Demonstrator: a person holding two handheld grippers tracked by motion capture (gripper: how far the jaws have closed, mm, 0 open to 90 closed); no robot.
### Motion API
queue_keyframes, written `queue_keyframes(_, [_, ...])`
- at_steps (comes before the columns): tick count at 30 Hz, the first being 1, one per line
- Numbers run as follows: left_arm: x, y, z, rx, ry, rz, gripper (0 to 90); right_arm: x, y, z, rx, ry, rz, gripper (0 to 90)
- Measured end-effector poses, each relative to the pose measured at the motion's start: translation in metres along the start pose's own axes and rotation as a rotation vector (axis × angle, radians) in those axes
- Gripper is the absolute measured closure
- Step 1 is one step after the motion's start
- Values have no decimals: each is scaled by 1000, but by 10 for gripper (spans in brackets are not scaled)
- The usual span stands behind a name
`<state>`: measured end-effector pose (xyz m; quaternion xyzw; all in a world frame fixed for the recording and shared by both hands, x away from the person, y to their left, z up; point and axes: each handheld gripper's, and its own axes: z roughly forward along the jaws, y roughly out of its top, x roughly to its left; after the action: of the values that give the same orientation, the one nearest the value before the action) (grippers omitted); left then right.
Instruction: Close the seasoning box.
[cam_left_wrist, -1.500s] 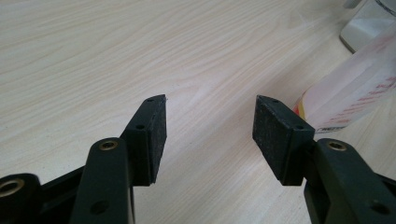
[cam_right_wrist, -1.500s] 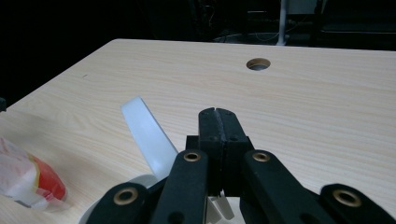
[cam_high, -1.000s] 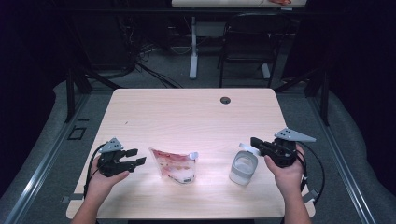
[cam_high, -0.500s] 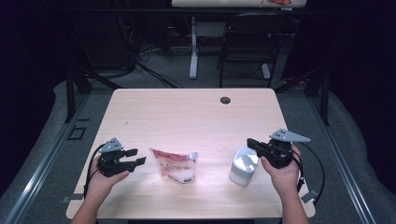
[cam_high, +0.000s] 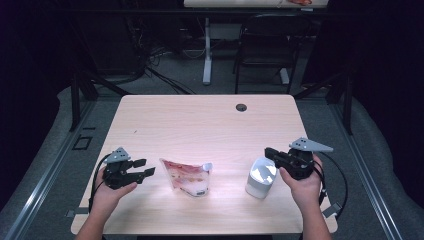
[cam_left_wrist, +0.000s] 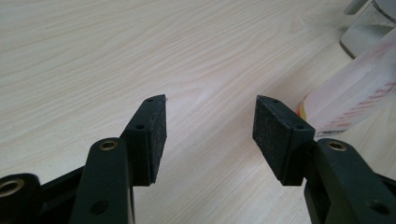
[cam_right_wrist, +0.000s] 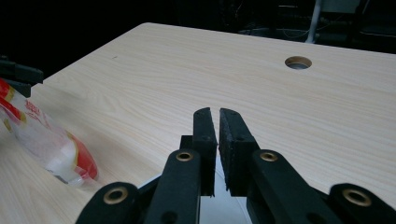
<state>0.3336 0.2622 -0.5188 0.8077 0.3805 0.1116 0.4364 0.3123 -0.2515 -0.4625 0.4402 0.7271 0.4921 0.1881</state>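
Observation:
A white lidded tub (cam_high: 260, 177) stands upright at the table's front right. My right gripper (cam_high: 270, 153) points left just above and behind its top edge. In the right gripper view the right gripper (cam_right_wrist: 218, 116) has its jaws a narrow slit apart; they have just been opening, with nothing between them, and the tub (cam_right_wrist: 224, 212) shows white below them. A clear pouch with red print (cam_high: 187, 176) lies front centre; it also lies at the left as the pouch (cam_right_wrist: 46, 144). My left gripper (cam_high: 145, 167) rests left of it, open and empty (cam_left_wrist: 210, 112), with the pouch (cam_left_wrist: 355, 93) to its right.
The wooden table (cam_high: 200, 125) has a round cable hole (cam_high: 241, 107) near its far edge. A black chair (cam_high: 265, 45) and a white desk leg (cam_high: 207, 50) stand on the grey floor beyond. Cables trail from both grippers toward the front edge.

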Motion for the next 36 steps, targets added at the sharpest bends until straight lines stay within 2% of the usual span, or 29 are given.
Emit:
queue_keyframes(4, [2, 0, -3, -19, 2, -19, 449, 2, 5, -1, -5, 5, -8, 841])
queue_keyframes(8, [4, 0, -5, -21, 4, -17, 448, 4, 8, -2, -17, 12, -7, 832])
queue_keyframes(11, [5, -1, -6, -28, 8, -33, 448, 7, 9, -1, -12, 20, -19, 817])
queue_keyframes(16, [6, -1, -7, -37, 12, -32, 448, 15, 10, 0, -9, 48, -38, 781])
queue_keyframes(23, [6, 0, -9, -38, 19, -14, 441, 24, 12, -4, -22, 68, -66, 685])
queue_keyframes(26, [5, 1, -10, -42, 16, -19, 431, 25, 12, -6, -30, 78, -68, 608])
queue_keyframes(31, [6, 1, -9, -43, 16, -16, 423, 26, 9, -10, -38, 59, -59, 494])
queue_keyframes(36, [7, 2, -12, -64, 25, -33, 425, 27, 5, -16, -46, 27, -71, 441])
